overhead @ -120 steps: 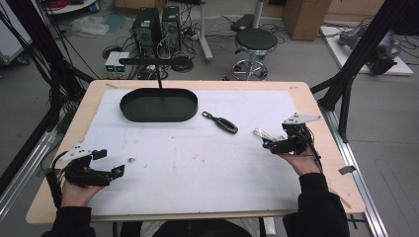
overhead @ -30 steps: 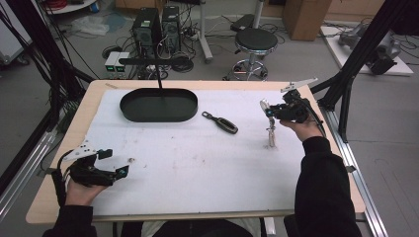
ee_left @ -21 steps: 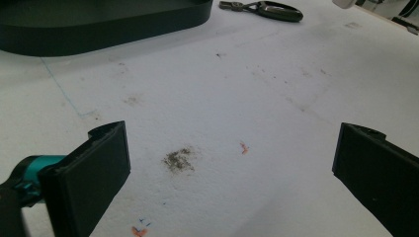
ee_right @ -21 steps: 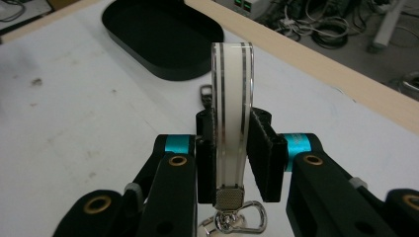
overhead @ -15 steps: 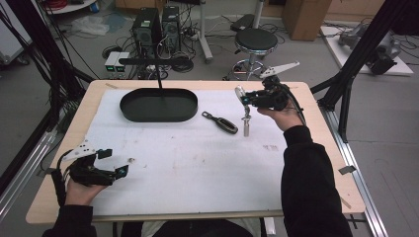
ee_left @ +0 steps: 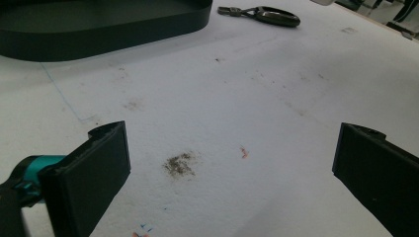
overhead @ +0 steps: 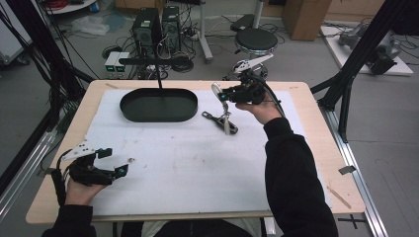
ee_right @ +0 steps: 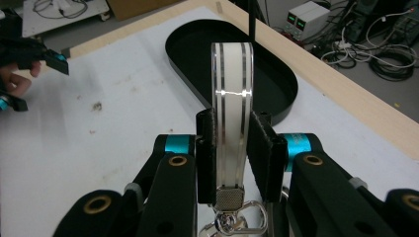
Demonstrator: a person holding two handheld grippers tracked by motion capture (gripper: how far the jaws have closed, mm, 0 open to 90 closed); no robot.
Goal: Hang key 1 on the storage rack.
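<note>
Left gripper (overhead: 111,161) wide open at the near edge; right gripper (overhead: 221,94) holds a strap (ee_right: 232,98) up beyond the mat's middle.

Nearest, the left hand (overhead: 81,185) rests its gripper low on the white mat (overhead: 188,163) at the surface's (overhead: 316,163) near left corner, its jaws spread wide with nothing between them and a small dark smudge (ee_left: 179,164) on the mat ahead. Farther in, a dark key fob (overhead: 220,122) lies on the mat right of the tray (overhead: 159,116). Just above it, the right gripper's jaws are clamped on a clear loop strap with two dark stripes, its metal clasp (ee_right: 231,222) hanging below the jaws. Farthest, the black oval tray sits at the mat's far left and looks empty; a thin black rod (overhead: 159,81) stands at its far rim.
</note>
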